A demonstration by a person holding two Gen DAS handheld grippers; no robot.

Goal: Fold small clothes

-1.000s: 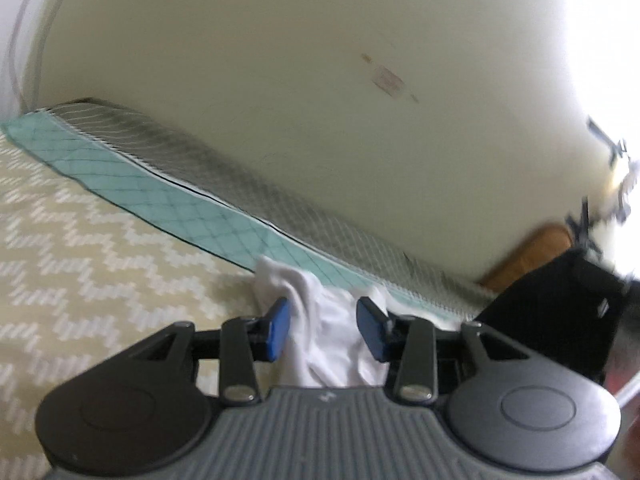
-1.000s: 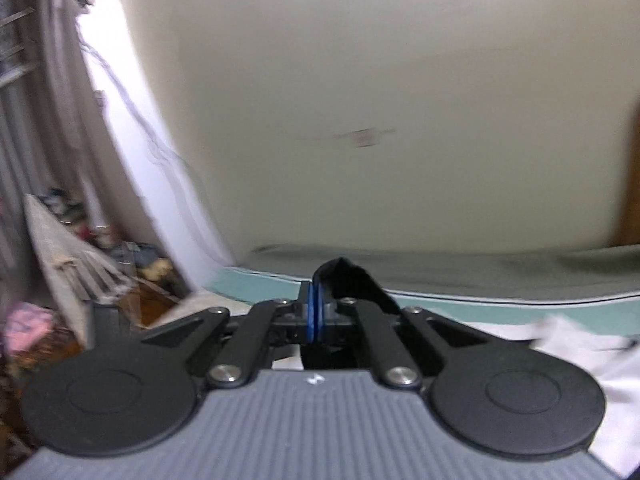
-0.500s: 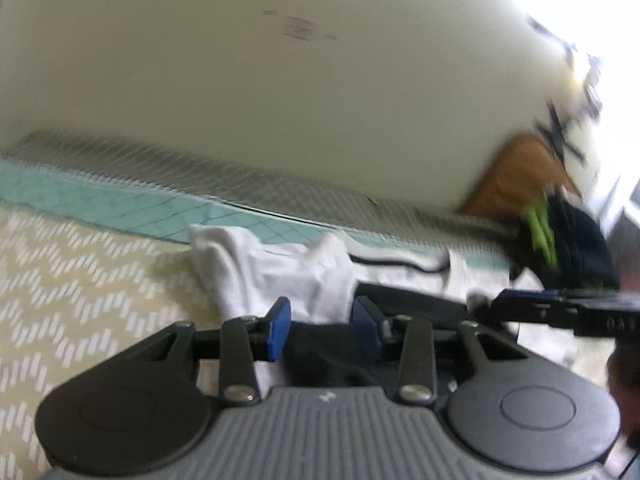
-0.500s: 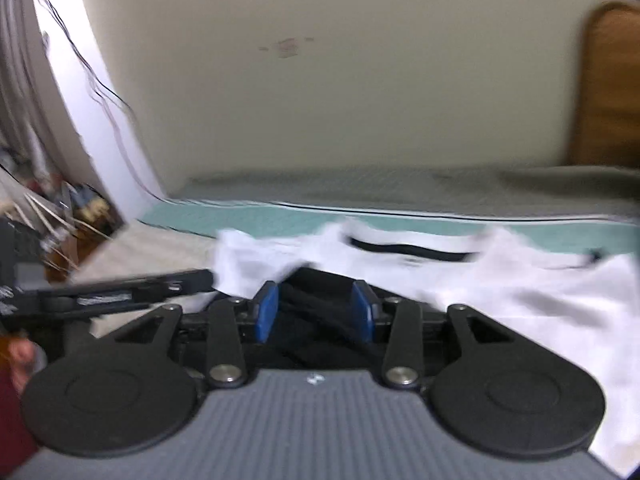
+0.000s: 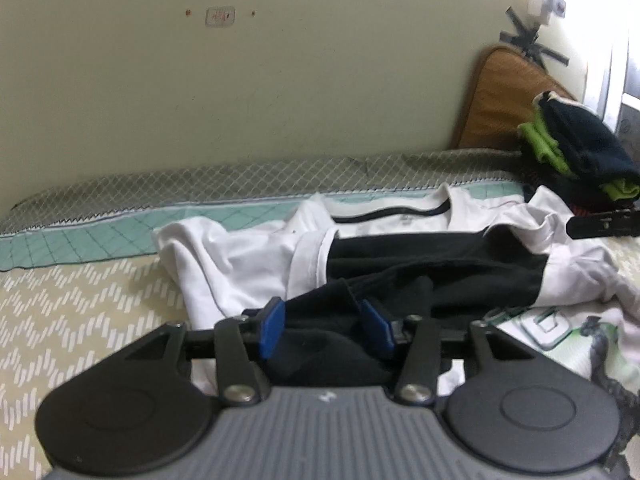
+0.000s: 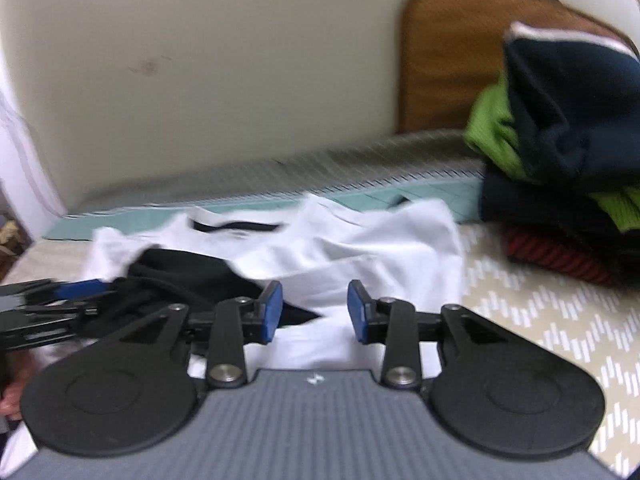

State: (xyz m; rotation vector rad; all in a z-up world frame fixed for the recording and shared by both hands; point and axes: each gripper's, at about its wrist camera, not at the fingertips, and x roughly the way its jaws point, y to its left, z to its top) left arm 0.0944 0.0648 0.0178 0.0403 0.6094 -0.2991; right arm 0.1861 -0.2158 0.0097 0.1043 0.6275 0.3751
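white shirt (image 5: 248, 256) lies crumpled mid-bed (image 5: 80, 320), collar toward the teal border. left hand-held gripper (image 5: 324, 326) jaws opening, black fabric (image 5: 420, 276) between them. right hand-held gripper (image 6: 314, 314) part-open over white cloth, gripping nothing. folded pile (image 6: 560, 152) crowds the right edge.

Room is dim, soft indoor light, no hard shadows. Strong glare from the window (image 5: 616, 20) at upper right of the left view, blown to white. Right view smeared by motion blur: the pile of clothes (image 6: 560, 152) and the bedspread (image 6: 540, 312) pattern streak. Left view sharper, the wall (image 5: 280, 80) evenly lit. Fisheye bends the edges and darkens the corners in both.
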